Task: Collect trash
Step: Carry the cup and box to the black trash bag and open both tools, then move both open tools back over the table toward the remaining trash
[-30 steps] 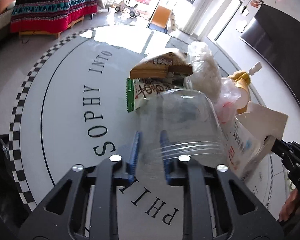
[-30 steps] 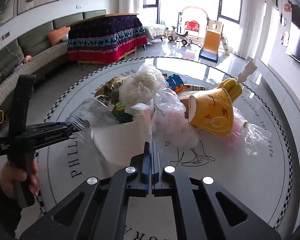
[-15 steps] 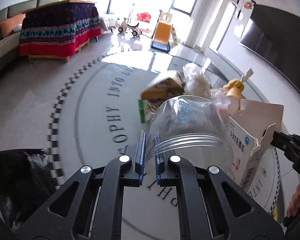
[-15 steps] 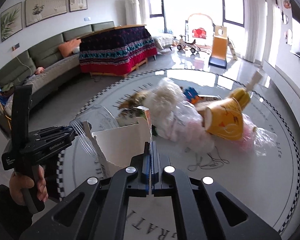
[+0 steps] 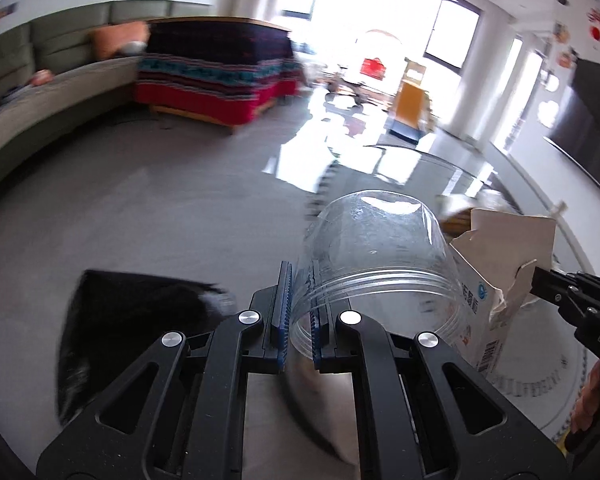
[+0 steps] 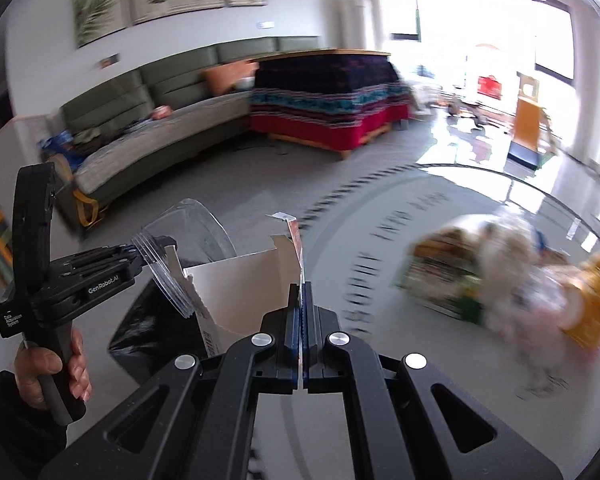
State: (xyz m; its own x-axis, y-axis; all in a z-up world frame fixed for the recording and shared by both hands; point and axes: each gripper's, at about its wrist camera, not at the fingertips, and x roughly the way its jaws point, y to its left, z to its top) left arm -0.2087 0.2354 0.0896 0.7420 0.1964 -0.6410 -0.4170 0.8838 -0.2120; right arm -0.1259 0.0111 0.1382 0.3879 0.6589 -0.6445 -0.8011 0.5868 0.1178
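- Left gripper (image 5: 299, 312) clamped on rim wall of clear plastic jar (image 5: 376, 256), held above grey floor.
- Right gripper (image 6: 302, 328) pinched shut on edge of torn white carton (image 6: 252, 284), just beside jar.
- Left-wrist view only: carton's printed side w/ barcode.
- Right-wrist view only: blurred trash pile (image 6: 500, 276) on floor, well apart; hand (image 6: 52, 372) on left handle.
- Black bag (image 5: 116, 336) lies below both.
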